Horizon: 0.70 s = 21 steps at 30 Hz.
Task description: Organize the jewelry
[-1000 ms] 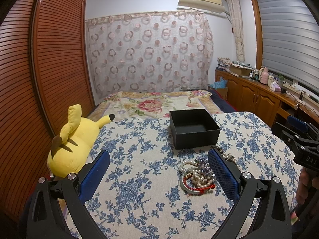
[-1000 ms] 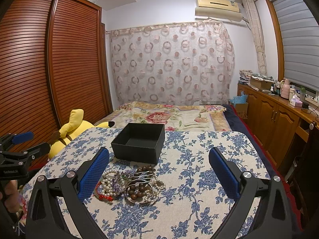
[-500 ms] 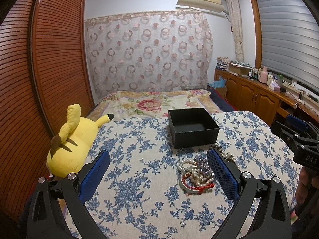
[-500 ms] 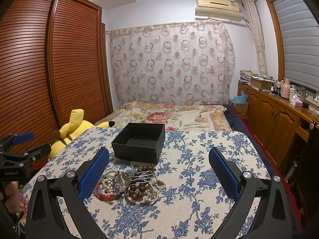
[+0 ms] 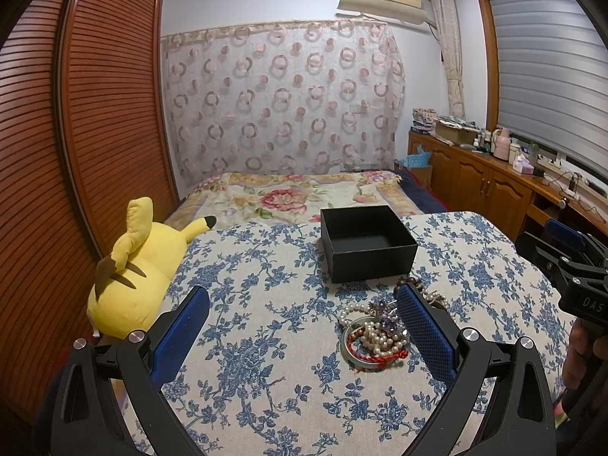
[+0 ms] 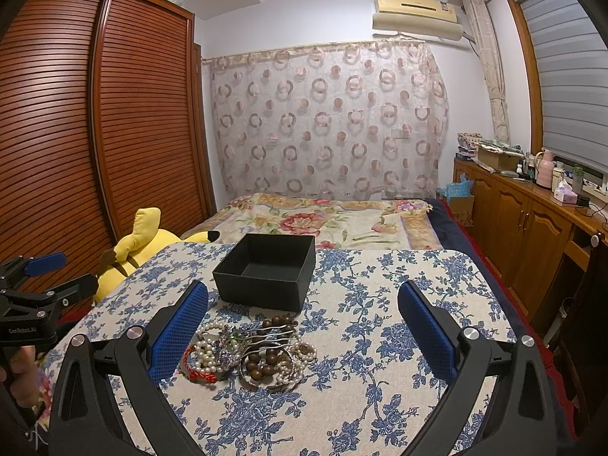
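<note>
The jewelry heap lies on the table, just in front of the open black box, not touching it as far as can be told. In the left wrist view the left gripper's right finger covers the heap's far side; only pearls, a red cord and a silver bangle show. In the right wrist view the strands tangle too tightly to count, though brown wooden beads and pearls stand out. The box's floor looks bare; its near inner corner is hidden by its wall. Both grippers hang above the table with fingers spread wide, gripping nothing; the right gripper has the heap by its left finger. Left of the box a yellow plush toy lies off the table's edge, partly hidden.
</note>
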{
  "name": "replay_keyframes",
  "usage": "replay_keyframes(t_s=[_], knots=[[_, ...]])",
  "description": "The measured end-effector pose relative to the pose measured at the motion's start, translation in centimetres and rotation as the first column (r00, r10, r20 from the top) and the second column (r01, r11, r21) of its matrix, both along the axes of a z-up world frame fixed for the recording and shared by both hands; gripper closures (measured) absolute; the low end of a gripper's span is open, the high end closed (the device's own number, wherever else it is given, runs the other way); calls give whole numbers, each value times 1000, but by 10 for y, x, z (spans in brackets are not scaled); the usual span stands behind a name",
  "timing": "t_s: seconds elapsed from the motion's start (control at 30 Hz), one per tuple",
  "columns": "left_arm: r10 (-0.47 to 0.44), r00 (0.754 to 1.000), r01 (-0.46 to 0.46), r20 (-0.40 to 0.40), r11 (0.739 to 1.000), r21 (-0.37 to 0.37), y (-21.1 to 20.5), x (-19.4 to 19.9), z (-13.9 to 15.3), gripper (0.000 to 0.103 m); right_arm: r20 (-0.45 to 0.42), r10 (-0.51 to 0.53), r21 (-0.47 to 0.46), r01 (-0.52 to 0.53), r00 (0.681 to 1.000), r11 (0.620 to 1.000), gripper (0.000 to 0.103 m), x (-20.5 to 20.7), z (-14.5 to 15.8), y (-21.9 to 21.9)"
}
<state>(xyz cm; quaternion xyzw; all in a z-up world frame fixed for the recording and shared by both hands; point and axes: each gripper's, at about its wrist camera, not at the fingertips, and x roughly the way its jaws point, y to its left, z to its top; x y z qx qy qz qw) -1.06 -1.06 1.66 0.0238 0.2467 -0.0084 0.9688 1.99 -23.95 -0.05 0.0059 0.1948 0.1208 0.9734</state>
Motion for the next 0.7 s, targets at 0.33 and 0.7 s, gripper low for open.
replay_keyframes(t_s=[0.33,0.7], knots=[[-19,999,19,-39,1000,-8,-2,5,-14,8,-26,24,-16,-25,999,1000,2,5,-6,4],[-74,982,69,-172,997,-34,3,32,-63,8,-127,104,-8,-106,986,994,25,22,-35,-1]])
